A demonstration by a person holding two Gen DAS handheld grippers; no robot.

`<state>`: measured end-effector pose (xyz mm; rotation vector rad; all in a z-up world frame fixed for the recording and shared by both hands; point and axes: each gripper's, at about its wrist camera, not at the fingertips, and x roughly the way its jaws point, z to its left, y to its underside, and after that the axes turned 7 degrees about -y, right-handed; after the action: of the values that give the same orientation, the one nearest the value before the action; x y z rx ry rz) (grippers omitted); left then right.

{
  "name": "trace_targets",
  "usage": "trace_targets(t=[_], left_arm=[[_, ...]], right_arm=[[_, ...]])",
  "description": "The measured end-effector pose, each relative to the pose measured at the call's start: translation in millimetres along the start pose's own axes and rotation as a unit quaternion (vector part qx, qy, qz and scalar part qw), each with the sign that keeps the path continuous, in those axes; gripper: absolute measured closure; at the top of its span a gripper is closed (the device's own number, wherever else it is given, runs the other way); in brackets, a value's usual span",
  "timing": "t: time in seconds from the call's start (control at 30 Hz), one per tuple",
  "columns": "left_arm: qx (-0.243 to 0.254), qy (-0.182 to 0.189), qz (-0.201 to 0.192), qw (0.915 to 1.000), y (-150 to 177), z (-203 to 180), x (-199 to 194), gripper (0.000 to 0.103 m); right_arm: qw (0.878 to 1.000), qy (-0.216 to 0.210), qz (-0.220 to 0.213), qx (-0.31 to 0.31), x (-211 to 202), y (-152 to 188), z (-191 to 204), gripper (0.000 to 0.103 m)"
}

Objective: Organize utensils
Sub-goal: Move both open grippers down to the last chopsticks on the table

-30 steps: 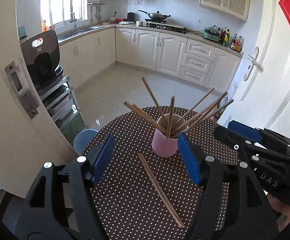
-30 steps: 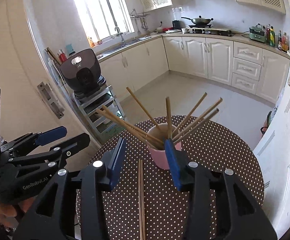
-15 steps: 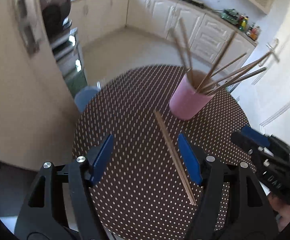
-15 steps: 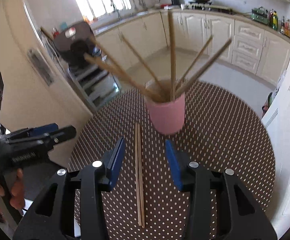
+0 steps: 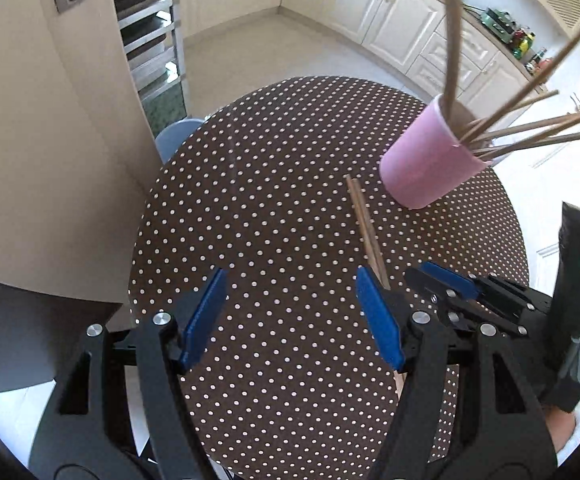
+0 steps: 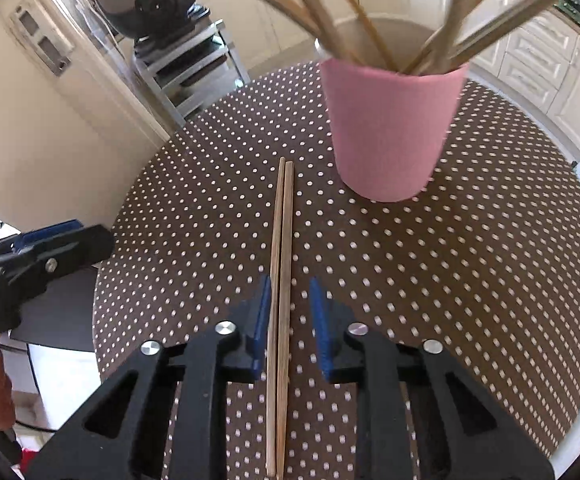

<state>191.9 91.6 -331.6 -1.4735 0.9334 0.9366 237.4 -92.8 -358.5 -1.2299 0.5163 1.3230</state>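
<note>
Both cameras have dropped lower and closer to the bench since a second ago; the right gripper (image 6: pixel 289 312) now straddles the pair of loose wooden chopsticks (image 6: pixel 281 248), which it only faced before. Pair lies side by side, touching, flat on the round brown bench with white polka dots (image 6: pixel 470 264), far tips just beside the base of the pink cylindrical cup (image 6: pixel 390 128). Cup stands upright, holding a spread bunch of wooden chopsticks (image 6: pixel 442 20) leaning outward. Right blue-padded fingers (image 6: pixel 260 320) are narrowly parted, one each side of the pair; left pad looks close against the sticks, right pad shows a gap, not clamped. Contact with the bench cannot be told.

Left gripper (image 5: pixel 290 316) hovers over the bench edge, fingers (image 5: pixel 204 316) wide apart, nothing between them. In the left view the loose pair (image 5: pixel 364 224) runs diagonally under the right-hand finger, pink cup (image 5: pixel 430 160) beyond it. Right gripper (image 5: pixel 446 284) seen at the lower right there; left gripper (image 6: pixel 46 248) at the left edge of the right view. Metal rack (image 6: pixel 194 64) and cream kitchen cabinets (image 5: pixel 390 20) behind.
</note>
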Motion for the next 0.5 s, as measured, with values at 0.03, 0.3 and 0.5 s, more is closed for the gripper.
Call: trace_targets(t=[0.03, 0.3, 0.5], left_arm=[[-0.003, 0.0, 0.002, 1.0, -1, 1, 3, 0.036], [-0.021, -0.008, 0.014, 0.9997, -8, 7, 16, 0.036], [-0.033, -0.013, 0.022, 0.9991, -15, 11, 26, 0.036]], right_arm=[[1.0, -0.002, 0.006, 0.0, 6, -3, -1, 0.088], [0.999, -0.003, 0.034, -0.008, 39, -22, 0, 0.094], [0.999, 0.01, 0.043, -0.014, 53, -38, 2, 0.094]])
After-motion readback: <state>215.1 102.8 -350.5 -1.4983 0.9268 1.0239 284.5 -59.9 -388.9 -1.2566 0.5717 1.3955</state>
